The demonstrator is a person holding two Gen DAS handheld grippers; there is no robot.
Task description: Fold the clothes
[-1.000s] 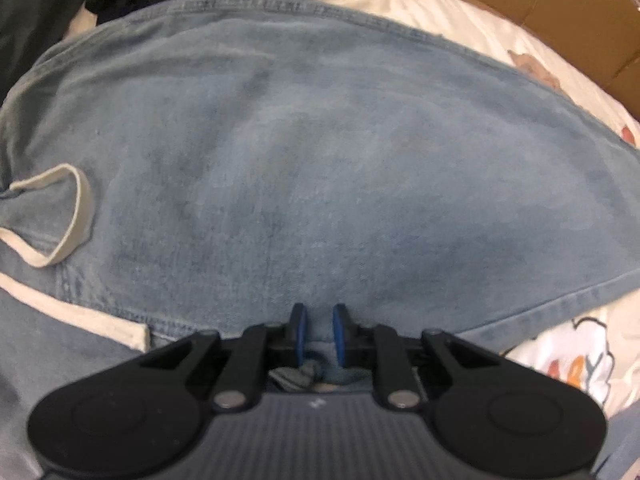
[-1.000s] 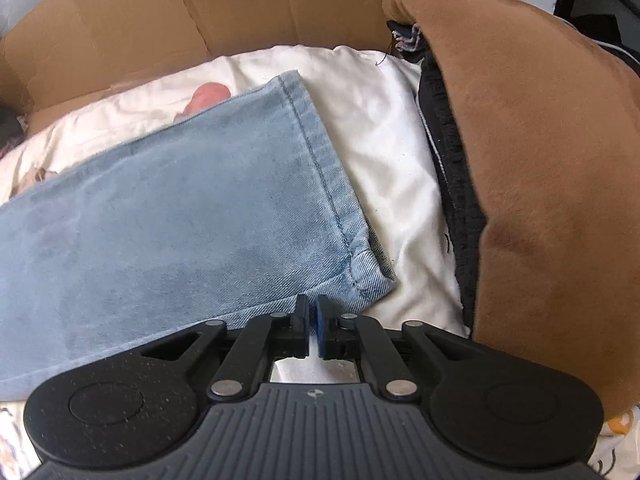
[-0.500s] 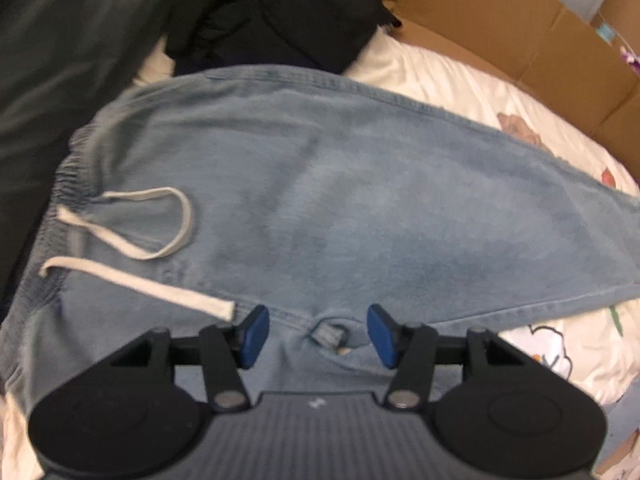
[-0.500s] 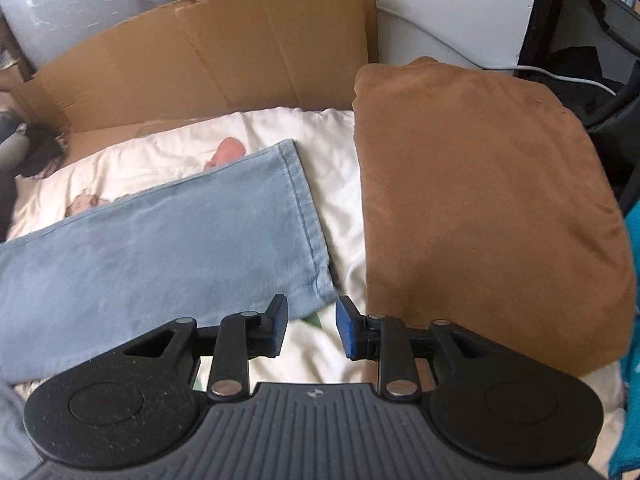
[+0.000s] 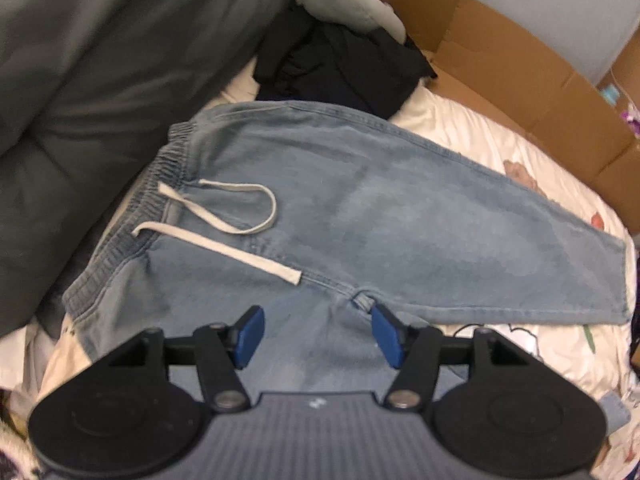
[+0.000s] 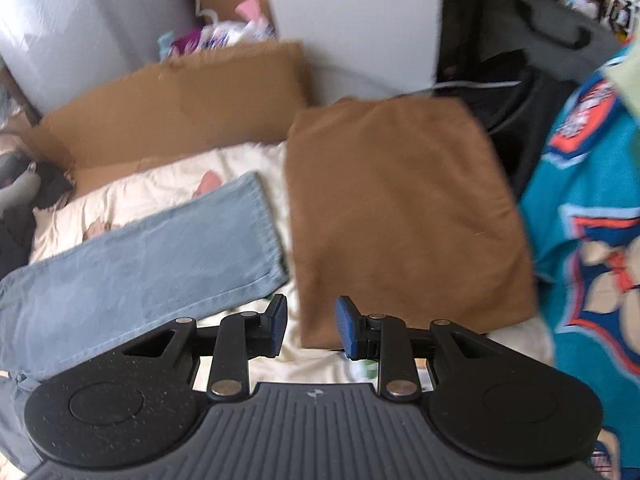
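Lying flat on a cream printed sheet [image 5: 480, 140], pale blue jeans [image 5: 360, 208] are folded lengthwise, one leg over the other, with a gathered elastic waistband and a loose white drawstring [image 5: 224, 224]. The left gripper [image 5: 318, 336] hovers with jaws spread and empty; the crotch seam sits just ahead, between the blue pads, the waistband ahead to the left, the leg running off ahead to the right. The right gripper [image 6: 311, 326] is likewise spread and holds nothing; the hem of the jeans [image 6: 160, 256] lies just ahead and left of its jaws. A folded brown garment [image 6: 400, 208] lies ahead to the right, close beside the hem. Cardboard [image 6: 180, 112] lines the sheet's far edge. Dark clothes [image 5: 340, 64] are heaped beyond the waistband, a grey cushion [image 5: 100, 60] far left.
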